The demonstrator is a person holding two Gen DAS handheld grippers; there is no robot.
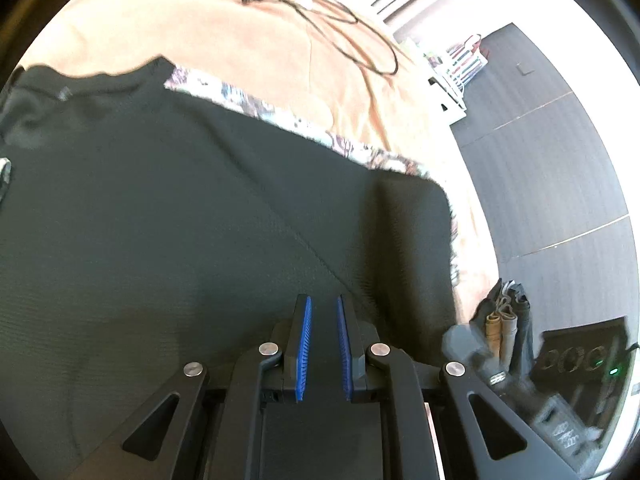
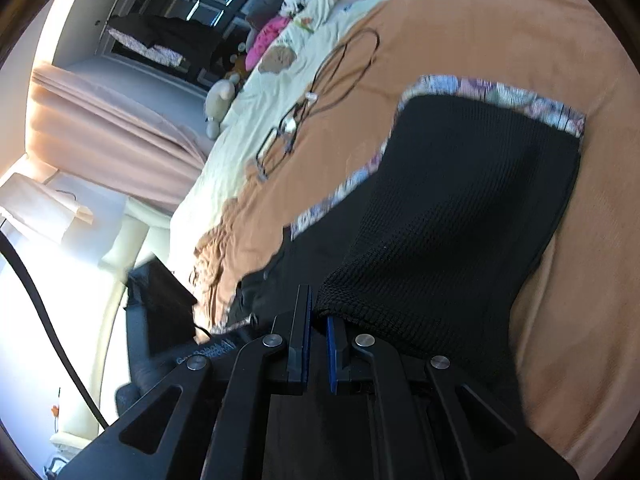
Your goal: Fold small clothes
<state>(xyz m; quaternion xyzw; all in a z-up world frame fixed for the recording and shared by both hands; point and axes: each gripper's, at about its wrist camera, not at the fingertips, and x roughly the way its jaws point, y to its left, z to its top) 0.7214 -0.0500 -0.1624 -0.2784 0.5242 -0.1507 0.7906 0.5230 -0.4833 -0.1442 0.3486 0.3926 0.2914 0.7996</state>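
An orange blanket [image 1: 248, 52] covers the bed and fills most of both views. On it lies your black knit garment [image 1: 180, 208], spread across the left and centre of the left wrist frame, with a floral-print cloth [image 1: 256, 100] showing as a strip along its upper edge. In that view the garment's long axis runs from upper left to lower right.

The right wrist view shows the same garment [image 2: 472, 208] running from upper right down to the bottom centre, where its ribbed hem bunches at your tool. Only this view shows the pale sheet [image 2: 248, 120], the curtains at left and a pink item far off. Only the left wrist view shows the dark floor [image 1: 560, 160] at right.

A black cable [image 1: 340, 20] loops on the blanket beyond the garment.

Your left gripper [image 1: 323, 300] has its blue pads slightly apart over the fabric, gripping nothing. Your right gripper [image 2: 318, 308] is clamped on the garment's hem.
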